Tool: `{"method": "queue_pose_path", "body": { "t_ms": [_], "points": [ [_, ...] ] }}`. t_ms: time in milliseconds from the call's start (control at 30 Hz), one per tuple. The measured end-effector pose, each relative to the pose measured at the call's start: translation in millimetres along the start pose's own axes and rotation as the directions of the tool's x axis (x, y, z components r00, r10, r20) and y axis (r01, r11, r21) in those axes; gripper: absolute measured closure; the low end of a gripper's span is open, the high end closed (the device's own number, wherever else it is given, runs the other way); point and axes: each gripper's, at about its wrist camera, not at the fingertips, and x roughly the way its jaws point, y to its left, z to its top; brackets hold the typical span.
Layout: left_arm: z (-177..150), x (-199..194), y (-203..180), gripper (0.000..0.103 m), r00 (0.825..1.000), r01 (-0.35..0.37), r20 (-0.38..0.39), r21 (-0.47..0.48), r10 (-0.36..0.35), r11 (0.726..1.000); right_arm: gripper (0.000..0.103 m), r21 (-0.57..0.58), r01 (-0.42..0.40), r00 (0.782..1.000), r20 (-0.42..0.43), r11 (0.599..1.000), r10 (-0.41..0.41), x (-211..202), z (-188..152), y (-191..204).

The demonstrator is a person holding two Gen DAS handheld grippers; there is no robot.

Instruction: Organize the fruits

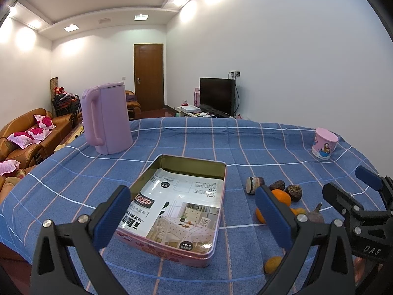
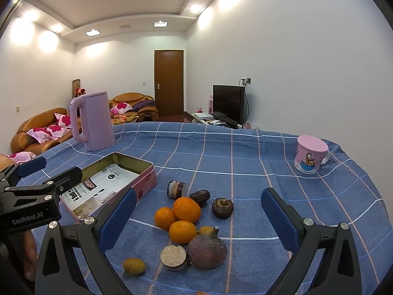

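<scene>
A pile of fruit lies on the blue checked tablecloth: three oranges (image 2: 186, 209), a large dark purple round fruit (image 2: 206, 249), a cut dark fruit (image 2: 173, 257), a small yellow fruit (image 2: 134, 266) and several dark brown pieces (image 2: 222, 207). A pink rectangular tin (image 1: 176, 206) with a printed sheet inside lies open to their left. My left gripper (image 1: 194, 217) is open and empty above the tin's near end. My right gripper (image 2: 199, 221) is open and empty above the fruit pile. The right gripper also shows in the left wrist view (image 1: 353, 196).
A lilac kettle (image 1: 105, 120) stands at the table's far left. A pink lidded cartoon mug (image 1: 324, 143) stands at the far right. The tablecloth (image 1: 245, 147) covers the whole table. Sofas, a door and a television are beyond it.
</scene>
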Motion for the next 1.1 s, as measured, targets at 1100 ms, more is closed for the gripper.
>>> {"method": "queue_pose_path", "body": {
  "t_ms": [1100],
  "points": [
    [-5.1,2.7,2.0,0.000,1.000,0.000,-0.007,0.008,0.000,1.000,0.001,0.003,0.001,1.000,-0.014,1.000,-0.001,4.2,-8.2,-0.3]
  ]
}}
